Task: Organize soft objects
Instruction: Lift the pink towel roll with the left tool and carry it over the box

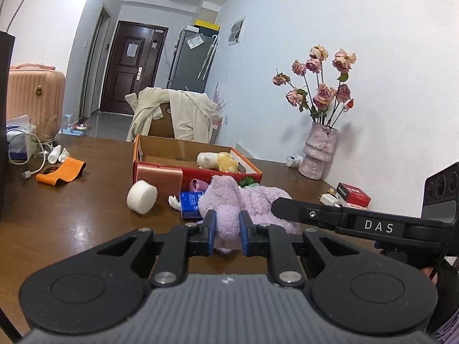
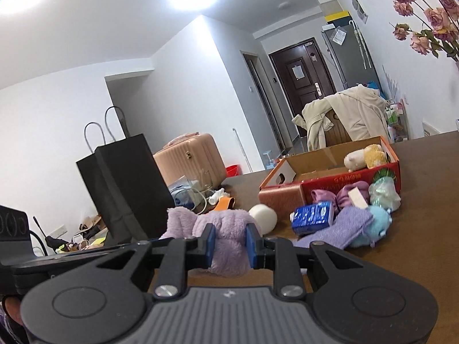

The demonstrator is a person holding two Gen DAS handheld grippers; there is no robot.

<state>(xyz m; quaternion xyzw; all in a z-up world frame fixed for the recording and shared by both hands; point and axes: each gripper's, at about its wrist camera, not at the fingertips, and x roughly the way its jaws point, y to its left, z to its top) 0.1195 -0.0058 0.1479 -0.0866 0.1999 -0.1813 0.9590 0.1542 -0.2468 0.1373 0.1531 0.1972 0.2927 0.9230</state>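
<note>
Lilac plush toy [image 1: 252,200] pinched w/ both left gripper [image 1: 226,230] & right gripper [image 2: 229,243] jaws.

- Table [image 1: 71,215]: dark brown wood, glossy.
- Cardboard box [image 1: 160,169]: red-sided, open, at table centre.
- White foam cylinder [image 1: 142,196]: at 7 o'clock of box.
- Orange strap [image 1: 61,172]: at 9 o'clock of box.
- Pink vase [image 1: 318,154]: at 3 o'clock of box.
- Black paper bag [image 2: 129,189]: upright, table's left edge.

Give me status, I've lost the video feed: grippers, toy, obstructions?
Left gripper shut on purple plush toy. Right gripper shut on it too. Red box ahead, white foam roll beside the path.
</note>
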